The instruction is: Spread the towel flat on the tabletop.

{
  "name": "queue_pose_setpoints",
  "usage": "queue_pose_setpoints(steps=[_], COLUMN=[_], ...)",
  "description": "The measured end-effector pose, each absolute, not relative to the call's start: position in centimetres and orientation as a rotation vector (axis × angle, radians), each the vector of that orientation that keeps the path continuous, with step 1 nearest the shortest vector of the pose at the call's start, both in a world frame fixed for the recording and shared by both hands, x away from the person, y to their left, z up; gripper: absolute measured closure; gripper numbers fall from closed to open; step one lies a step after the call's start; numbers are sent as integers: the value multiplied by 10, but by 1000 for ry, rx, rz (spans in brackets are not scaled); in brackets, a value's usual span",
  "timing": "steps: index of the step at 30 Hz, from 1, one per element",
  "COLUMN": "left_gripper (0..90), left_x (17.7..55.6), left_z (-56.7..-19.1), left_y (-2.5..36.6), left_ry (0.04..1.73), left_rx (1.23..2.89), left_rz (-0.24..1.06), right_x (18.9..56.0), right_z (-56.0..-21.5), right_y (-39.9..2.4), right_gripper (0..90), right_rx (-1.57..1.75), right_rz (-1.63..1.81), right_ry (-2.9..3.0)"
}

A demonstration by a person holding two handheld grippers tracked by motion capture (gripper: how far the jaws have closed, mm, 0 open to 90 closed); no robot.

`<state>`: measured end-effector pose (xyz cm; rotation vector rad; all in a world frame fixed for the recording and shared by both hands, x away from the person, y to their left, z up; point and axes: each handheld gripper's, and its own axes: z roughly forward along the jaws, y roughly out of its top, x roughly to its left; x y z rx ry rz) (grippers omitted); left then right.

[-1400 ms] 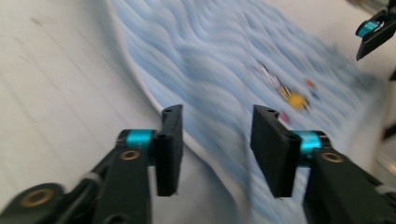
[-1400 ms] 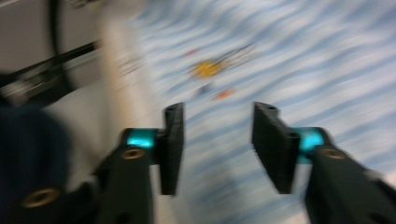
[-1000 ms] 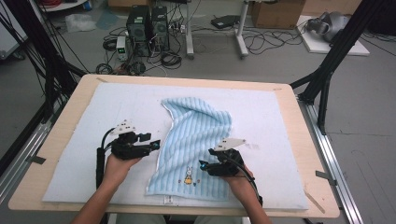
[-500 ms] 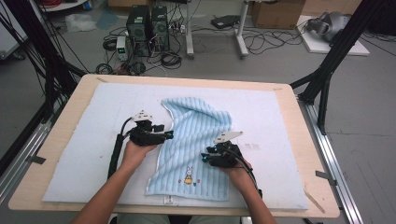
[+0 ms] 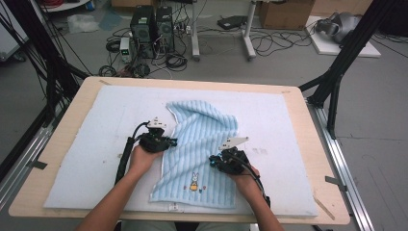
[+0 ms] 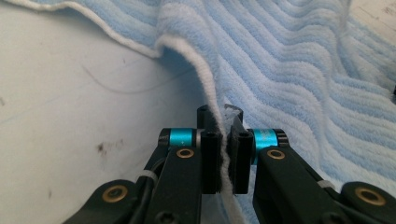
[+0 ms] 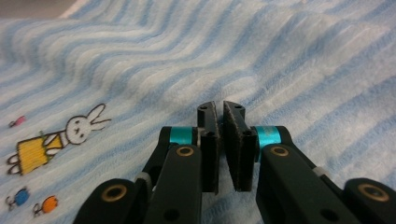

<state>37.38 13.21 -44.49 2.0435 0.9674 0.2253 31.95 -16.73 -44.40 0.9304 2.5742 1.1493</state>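
Since the earlier frames, left gripper (image 5: 166, 142) has travelled inward from the bare mat to the towel's (image 5: 204, 139) left edge, and both sets of jaws have just been closing. Left to right: mat (image 5: 96, 125) covers the table (image 5: 62, 120); the towel lies rumpled mid-mat, striped blue, far end folded over on itself, rabbit print (image 5: 194, 181) near the front hem. Left gripper view shows the jaws clamped on the white hem (image 6: 205, 84), which runs straight up between the pads, lifted slightly off the mat; grip on the edge probably chosen so one layer can be pulled. Right gripper (image 5: 219, 162) sits on the towel's right side, just beside the rabbit. Its own view shows jaws drawn together with a thin gap at the tips over striped pile (image 7: 280, 70); a small pinch of fabric may be caught below, but I cannot tell for certain. Judgement: both hands are taking hold at opposite sides, likely to spread or fold the towel. Right grip worth checking before any lift.
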Motion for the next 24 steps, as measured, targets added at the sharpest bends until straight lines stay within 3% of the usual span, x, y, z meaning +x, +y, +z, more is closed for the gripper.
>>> queue_pose_setpoints(steps=[20,24], left_gripper=[844,674], left_x=[312,315], left_z=[-445,-443], left_y=[184,189], left_ry=[929,953], left_rx=[2073,2015], left_rz=[142,143], right_x=[277,281], right_z=[-444,-441], right_y=[-148,-150], right_gripper=[840,697], right_rx=[782,800], right_rz=[1268,1363], right_ry=[2857,2802])
